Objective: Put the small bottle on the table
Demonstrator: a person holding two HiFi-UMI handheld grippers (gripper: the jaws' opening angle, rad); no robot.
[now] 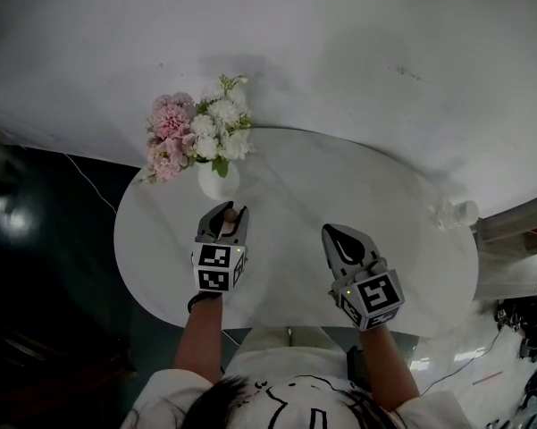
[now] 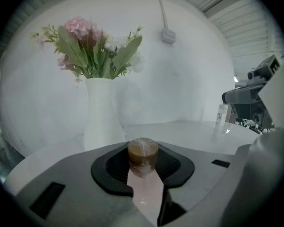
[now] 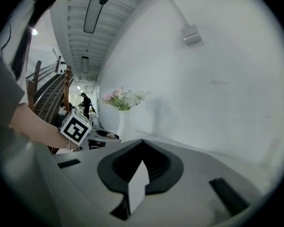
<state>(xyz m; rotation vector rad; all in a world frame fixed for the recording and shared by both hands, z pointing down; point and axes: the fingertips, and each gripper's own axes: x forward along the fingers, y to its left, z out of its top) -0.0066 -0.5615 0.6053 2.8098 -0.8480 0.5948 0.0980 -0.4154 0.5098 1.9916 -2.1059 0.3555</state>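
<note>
Bottle [image 2: 142, 151]: only the brown cap and a bit of neck showed above the closed jaws of the left gripper [image 2: 143, 170]. The body was hidden below them. In the head view only its top peeked out. Vase [image 1: 218, 182] was largely covered by flowers [image 1: 197, 130] from above. Clear item [image 1: 456, 213] at the right edge of the table [image 1: 295, 186] was too small to identify. Person's head [image 1: 286, 407] was cut off by the near edge. Figure [image 3: 85, 101] in the far corridor was tiny, with no detail readable.
</note>
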